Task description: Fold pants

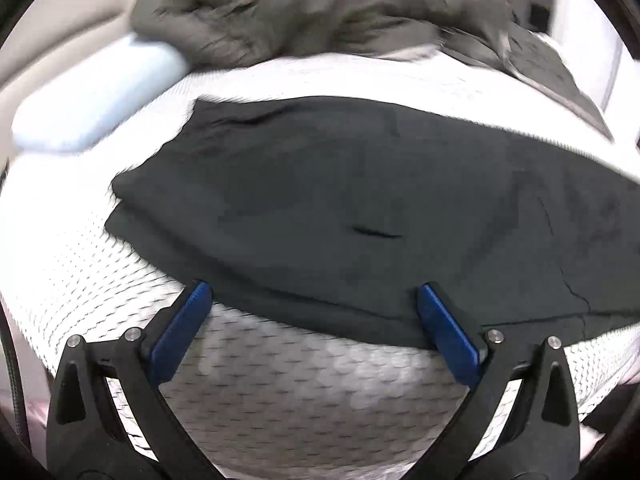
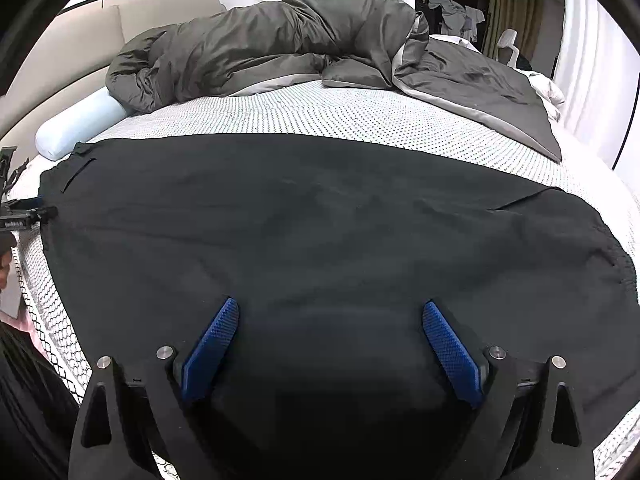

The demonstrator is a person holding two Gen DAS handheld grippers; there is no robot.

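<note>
Black pants (image 1: 340,200) (image 2: 320,240) lie flat across the white dotted mattress (image 1: 280,380) (image 2: 320,116), legs folded one over the other, cuffs to the left and waistband at the right. My left gripper (image 1: 314,292) is open just above the pants' near edge, its blue pads (image 1: 180,332) holding nothing. My right gripper (image 2: 330,308) hovers open over the middle of the pants, nearer the waist end. The left gripper's tip (image 2: 28,212) shows at the far left edge of the right wrist view, beside the cuffs.
A crumpled grey duvet (image 2: 280,48) (image 1: 320,8) is piled along the back of the bed. A light blue bolster pillow (image 2: 76,124) (image 1: 92,92) lies at the back left against a beige headboard (image 2: 60,52). White curtains (image 2: 592,60) and a chair stand behind.
</note>
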